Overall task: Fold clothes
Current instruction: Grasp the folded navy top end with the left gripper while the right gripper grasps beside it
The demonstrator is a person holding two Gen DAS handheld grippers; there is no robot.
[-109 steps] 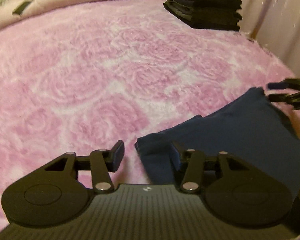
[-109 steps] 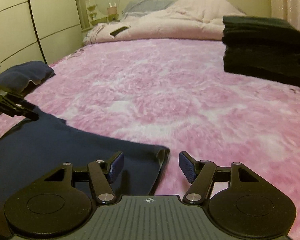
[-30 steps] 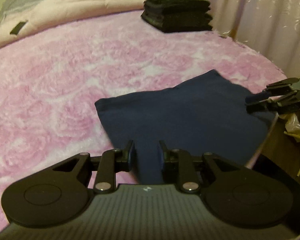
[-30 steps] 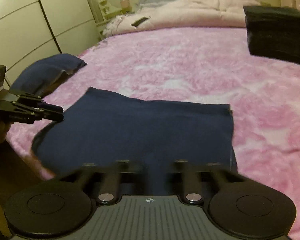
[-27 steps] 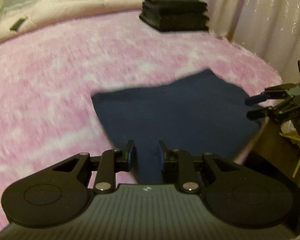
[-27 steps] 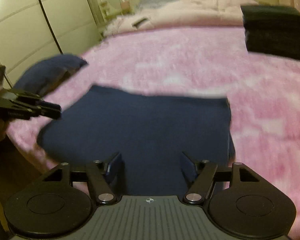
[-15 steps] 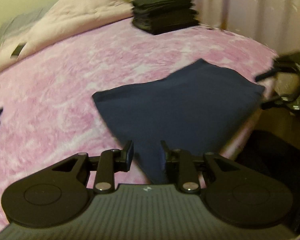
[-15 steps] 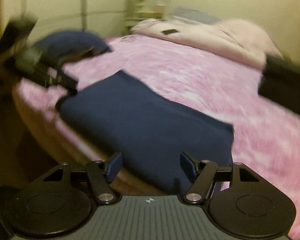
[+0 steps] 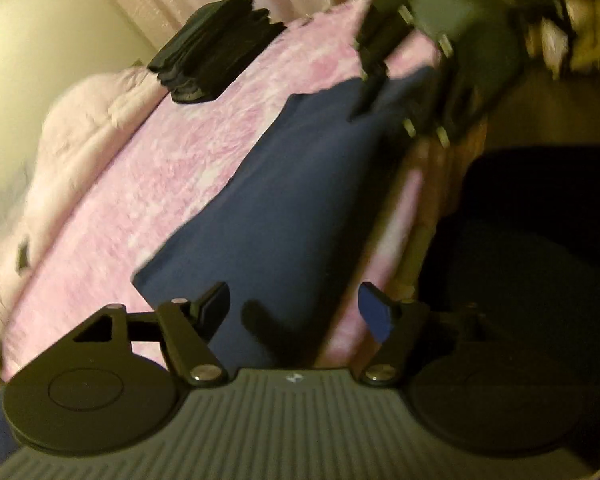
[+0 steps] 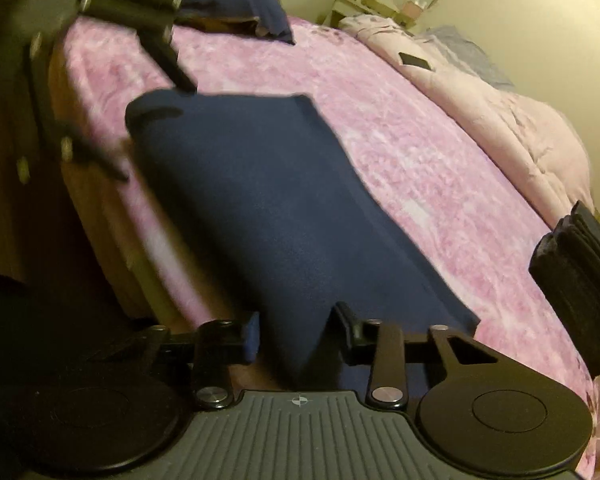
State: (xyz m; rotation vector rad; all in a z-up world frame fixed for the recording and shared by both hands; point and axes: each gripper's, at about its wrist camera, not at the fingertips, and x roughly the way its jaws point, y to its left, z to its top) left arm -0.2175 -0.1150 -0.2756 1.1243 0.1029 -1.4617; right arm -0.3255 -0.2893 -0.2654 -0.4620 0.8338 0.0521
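Lying folded along the near edge of the pink bed (image 10: 400, 148), the navy garment (image 10: 260, 200) is filling the centre of both wrist views. My left gripper (image 9: 292, 308) is spreading its fingers, wide apart now, pads clear of the cloth below. My right gripper (image 10: 296, 332) is narrowing around a raised navy fold; I cannot tell whether the pads are pressing. No writing is readable. Open pink blanket is stretching toward the black folded stack (image 9: 216, 48).
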